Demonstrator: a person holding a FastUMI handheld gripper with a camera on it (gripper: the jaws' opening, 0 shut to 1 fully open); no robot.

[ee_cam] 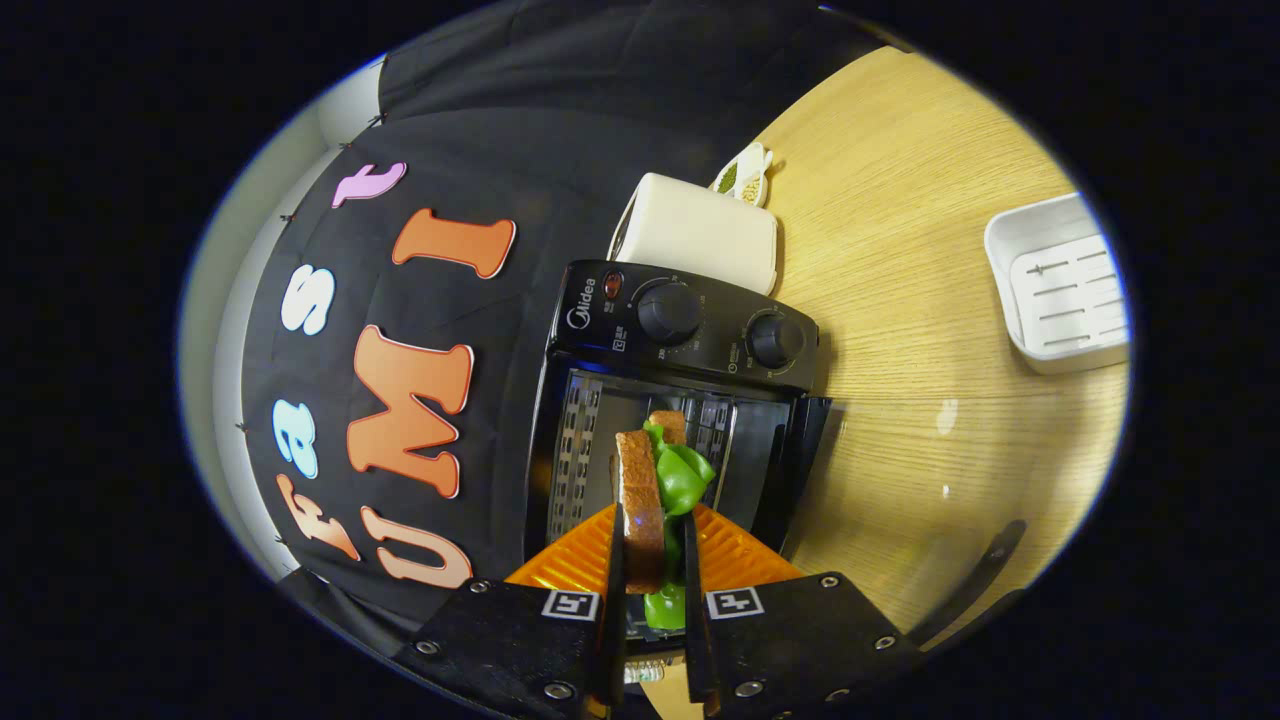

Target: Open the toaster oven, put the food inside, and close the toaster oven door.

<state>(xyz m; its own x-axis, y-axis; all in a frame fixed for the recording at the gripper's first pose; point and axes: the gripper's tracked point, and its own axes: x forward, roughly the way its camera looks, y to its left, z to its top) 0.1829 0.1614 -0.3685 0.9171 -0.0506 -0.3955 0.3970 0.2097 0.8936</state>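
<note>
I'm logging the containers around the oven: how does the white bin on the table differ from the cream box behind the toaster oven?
The white bin is open-topped with a slotted floor; the cream box looks closed and plain. The bin sits apart on the table; the box sits right behind the toaster oven. Both are pale and rectangular. The fingers grip the sandwich.

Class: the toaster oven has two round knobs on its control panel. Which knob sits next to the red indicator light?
The knob toward the black cloth wall, right beside the red light; the other knob lies toward the white tray. Tongs grip the sandwich.
</note>
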